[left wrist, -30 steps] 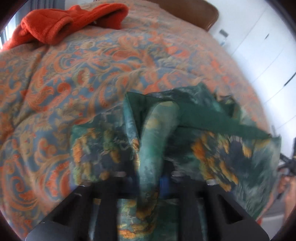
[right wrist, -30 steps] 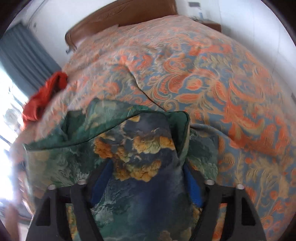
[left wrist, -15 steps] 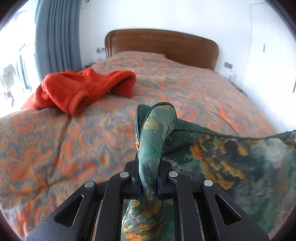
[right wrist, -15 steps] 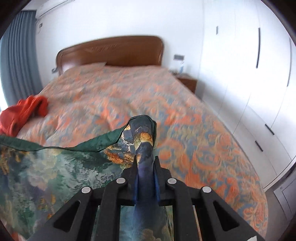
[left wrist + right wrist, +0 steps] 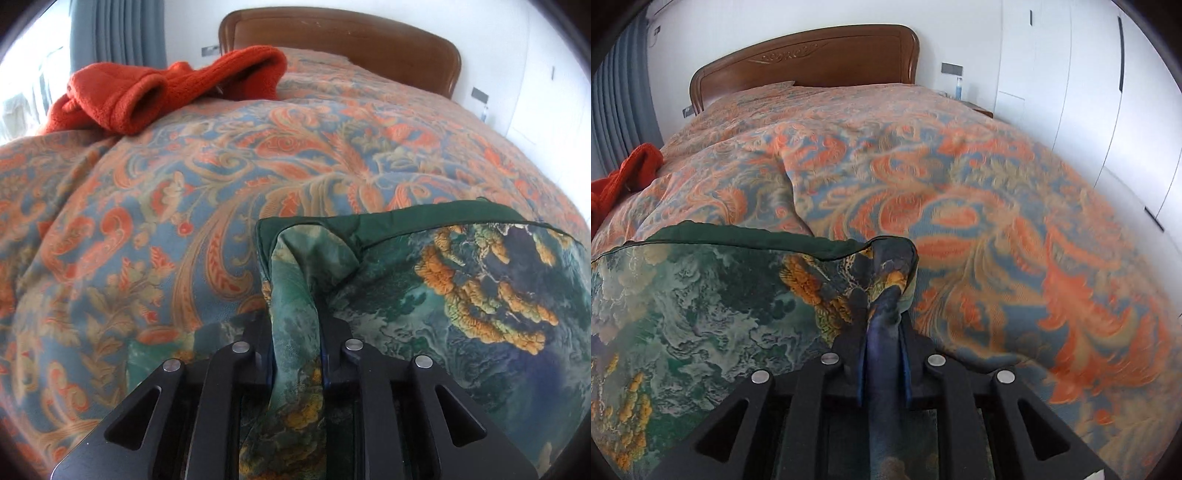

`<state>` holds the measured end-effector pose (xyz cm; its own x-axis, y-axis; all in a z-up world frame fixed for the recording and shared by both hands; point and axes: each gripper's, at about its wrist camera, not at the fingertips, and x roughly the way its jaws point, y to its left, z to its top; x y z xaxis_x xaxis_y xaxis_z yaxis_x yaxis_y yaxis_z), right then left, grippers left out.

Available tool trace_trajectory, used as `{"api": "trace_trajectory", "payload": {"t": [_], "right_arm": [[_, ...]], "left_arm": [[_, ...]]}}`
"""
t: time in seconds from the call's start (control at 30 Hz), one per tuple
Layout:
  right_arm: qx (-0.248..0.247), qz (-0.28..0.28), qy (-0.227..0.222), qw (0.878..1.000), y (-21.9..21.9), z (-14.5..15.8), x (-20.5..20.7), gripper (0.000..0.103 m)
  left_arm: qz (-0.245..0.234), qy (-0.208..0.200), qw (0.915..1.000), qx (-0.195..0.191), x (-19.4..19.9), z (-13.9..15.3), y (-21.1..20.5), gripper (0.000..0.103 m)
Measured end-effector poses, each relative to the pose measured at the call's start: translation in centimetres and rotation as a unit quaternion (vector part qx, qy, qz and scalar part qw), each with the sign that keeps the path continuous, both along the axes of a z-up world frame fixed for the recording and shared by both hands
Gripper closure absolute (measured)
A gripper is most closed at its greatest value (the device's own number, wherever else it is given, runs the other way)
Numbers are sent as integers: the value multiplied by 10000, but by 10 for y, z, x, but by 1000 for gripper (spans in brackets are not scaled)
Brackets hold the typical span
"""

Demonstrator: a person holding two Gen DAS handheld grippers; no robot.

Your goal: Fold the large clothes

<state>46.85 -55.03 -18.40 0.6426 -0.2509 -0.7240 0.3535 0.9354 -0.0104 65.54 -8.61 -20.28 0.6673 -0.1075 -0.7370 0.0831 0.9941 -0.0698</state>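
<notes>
Green printed fabric with orange and blue patches filled the lower part of both views; this was the large garment (image 5: 461, 280), and it was held up between the two grippers over the bed, its dark green hem running along the top edge; whether its lower part touched the bedspread could not be told. The left gripper (image 5: 295, 332) was closed on a bunched corner of the garment, and the cloth rose in a fold above its black fingers (image 5: 334, 332); from there the garment spread to the right in the left wrist view. The right gripper (image 5: 882, 343) was also closed on the garment (image 5: 701, 314), pinching a dark blue twisted corner between its blue-lined fingers (image 5: 907, 354); in the right wrist view the cloth spread to the left. The bedspread (image 5: 184, 192) had an orange and blue paisley pattern and covered the whole bed; it lay with some soft wrinkles. An orange knitted garment (image 5: 166, 88) lay crumpled on the bedspread near the wooden headboard (image 5: 812, 55), well apart from the green garment; a grey-blue curtain (image 5: 118, 33) hung behind it. White wardrobe doors (image 5: 1089, 92) stood along the right side of the bed, and a small bottle (image 5: 958, 88) stood beside the headboard.
</notes>
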Motion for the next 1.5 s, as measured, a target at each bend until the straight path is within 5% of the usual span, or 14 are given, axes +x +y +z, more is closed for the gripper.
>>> {"api": "trace_trajectory", "payload": {"t": [0.17,0.4,0.67,0.77,0.83,0.87,1.0,1.17,1.37,1.5], "right_arm": [[227,-13,-46,9997,-5,-14,2,87],[590,-24,-83,9982,-13,-21,6,83],[1146,-14,-219,9932,-26,-17,3,78],[1682,-21,-170,9856,-42,-8,1,65],[1971,-119,-237,9800,-54,6,-9,42],[2001,-164,-370,9789,-59,16,-17,41],[1686,-114,-717,9830,-59,55,-60,41],[1098,615,-676,9897,-12,77,-126,38],[693,1363,-361,9876,47,51,-185,33],[10,526,-77,9986,34,28,-206,33]], "left_arm": [[35,107,9990,-432,7,-10,10,82],[52,164,9983,-557,8,-10,13,80],[332,395,9981,-350,10,3,20,35],[384,598,9962,-494,9,19,34,20],[461,452,9957,-660,-2,37,47,14],[493,351,9954,-749,-10,45,53,13],[402,162,9942,-984,-50,71,66,13],[-156,-310,9976,-604,-121,85,45,5],[-308,-13,9995,-49,-146,62,25,6],[-387,-100,9992,1,-165,75,21,6]]}}
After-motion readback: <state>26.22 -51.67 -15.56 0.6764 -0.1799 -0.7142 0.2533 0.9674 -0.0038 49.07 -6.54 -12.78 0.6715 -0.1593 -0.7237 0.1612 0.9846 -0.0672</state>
